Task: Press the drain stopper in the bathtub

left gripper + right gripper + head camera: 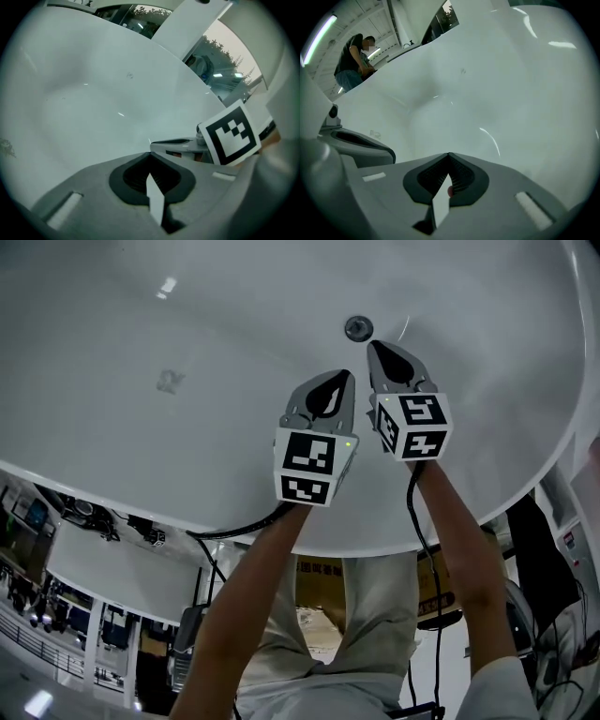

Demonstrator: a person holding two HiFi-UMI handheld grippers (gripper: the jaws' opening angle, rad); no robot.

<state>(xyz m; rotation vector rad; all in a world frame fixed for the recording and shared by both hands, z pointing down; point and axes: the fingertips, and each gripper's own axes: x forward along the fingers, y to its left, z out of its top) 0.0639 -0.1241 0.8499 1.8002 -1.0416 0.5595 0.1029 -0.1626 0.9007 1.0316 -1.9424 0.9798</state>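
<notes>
Head view: drain stopper (pixel 357 328) sits on the floor of the bathtub (pixel 234 352), at the far end from the person. The right gripper (pixel 374 346) is clenched, jaws meeting at a point with nothing between them, and its tip is just beside the stopper on the near-right side. I can't tell whether it's touching yet. The left gripper (pixel 345 379) is also clenched and empty, close alongside the right one and further back from the stopper.

Neither gripper view shows the stopper; both show only closed jaw tips against bare white tub. So aim comes from the head view alone.

Risks as I read them:
- Tip is off-centre. Pressing from here likely lands on the stopper's edge or on the tub floor next to it, so it may tilt or not latch.
- Narrow closed tip on a small, glossy, rounded cap: it may skate off sideways under load and scrape the enamel.
- The approach looks slanted rather than straight down, which adds side force and makes a slip more likely.
- The two marker cubes are near each other. Any lateral correction by the right could knock the left and spoil the aim.
- The person is reaching over the rim with both arms stretched out, so fine force control is probably poor and an overshoot is plausible.

Suggest centring the right tip over the cap first.
</notes>
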